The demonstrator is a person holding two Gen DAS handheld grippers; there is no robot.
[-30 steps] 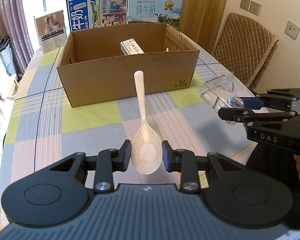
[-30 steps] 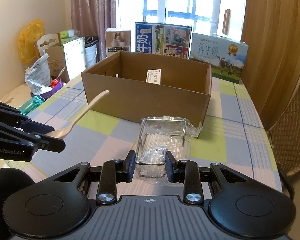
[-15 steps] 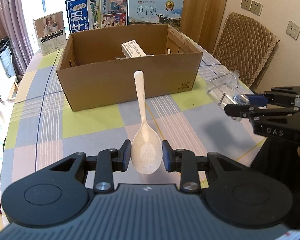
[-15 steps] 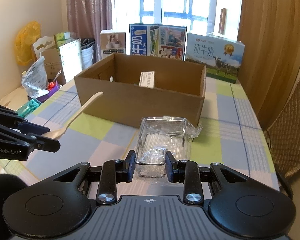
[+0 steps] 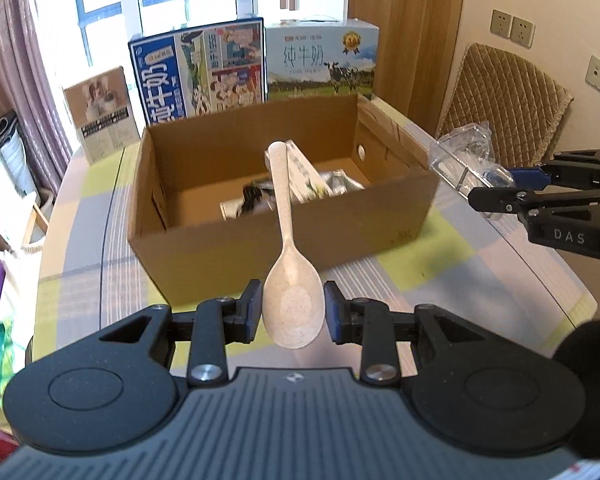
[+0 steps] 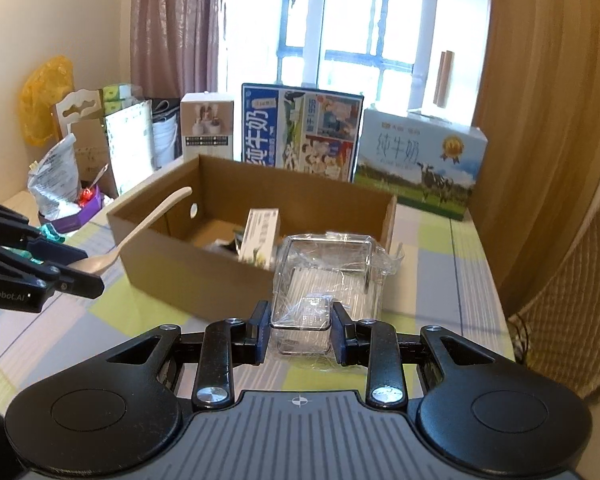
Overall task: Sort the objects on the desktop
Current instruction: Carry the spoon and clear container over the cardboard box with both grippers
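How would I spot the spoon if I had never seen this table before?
Find the open cardboard box in the middle of the checked tablecloth. Just in front of it, the left gripper holds the spoon by its bowl, handle pointing toward the box. It is pale beige and speckled, unlike the clear plastic container in the right gripper.

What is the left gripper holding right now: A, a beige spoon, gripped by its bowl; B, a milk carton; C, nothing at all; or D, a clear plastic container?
A: in the left wrist view the left gripper is shut on the bowl of the beige spoon, whose handle points toward the cardboard box; the clear plastic container is in the right gripper.
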